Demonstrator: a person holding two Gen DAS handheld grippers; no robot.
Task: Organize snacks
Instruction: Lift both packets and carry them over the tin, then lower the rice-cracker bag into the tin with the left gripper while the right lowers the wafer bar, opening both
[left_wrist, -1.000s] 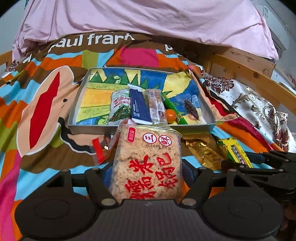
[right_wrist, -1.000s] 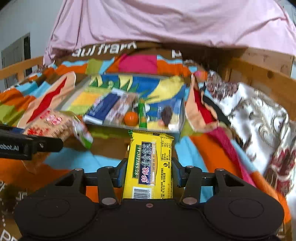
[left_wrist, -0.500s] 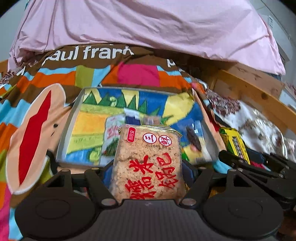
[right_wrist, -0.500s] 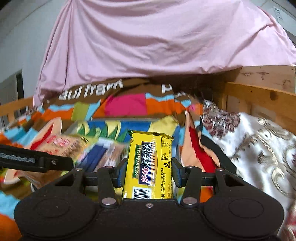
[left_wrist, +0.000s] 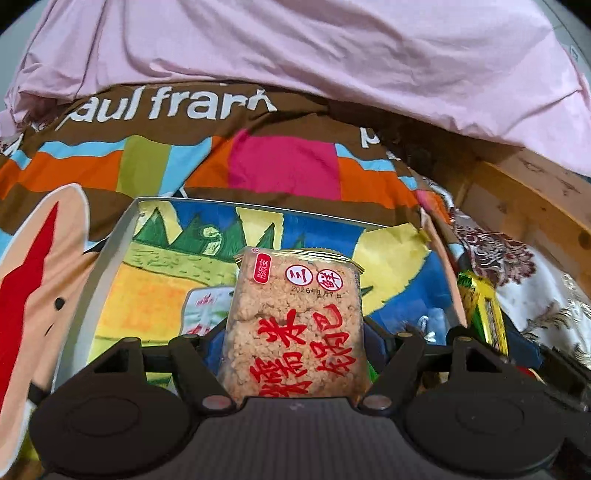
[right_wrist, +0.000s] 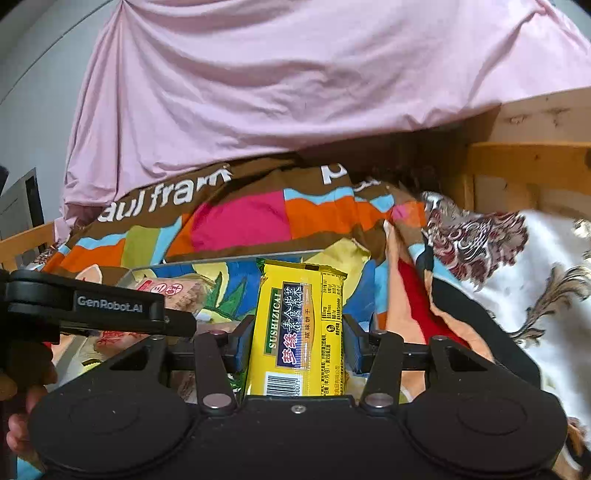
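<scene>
The rice cracker packet, clear wrap with red characters over pale puffed squares, stands upright between the fingers of the left gripper, which is clamped on both its side edges. It is held above the tray, a shallow metal-rimmed box whose floor carries a bright painted landscape of green trees, yellow fields and blue sky. Part of a white and green packet lies on the tray floor just behind and left of the held packet; most of it is hidden.

The yellow biscuit packet, printed SUSHIZICAI with a barcode at its lower end, stands upright in the right gripper, whose blue-padded fingers press on its two long edges. It sits over the tray's right half. In the left wrist view the same yellow packet shows at the right, just beyond the tray's right wall.

In the right wrist view the left gripper's black body, marked GenRobot.AI, reaches in from the left with the cracker packet ahead of it, and a hand shows at the lower left edge.

The tray rests on a multicoloured blanket lettered in white. A pink sheet hangs behind it. A white cloth with a brown floral pattern lies to the right, against a wooden frame.
</scene>
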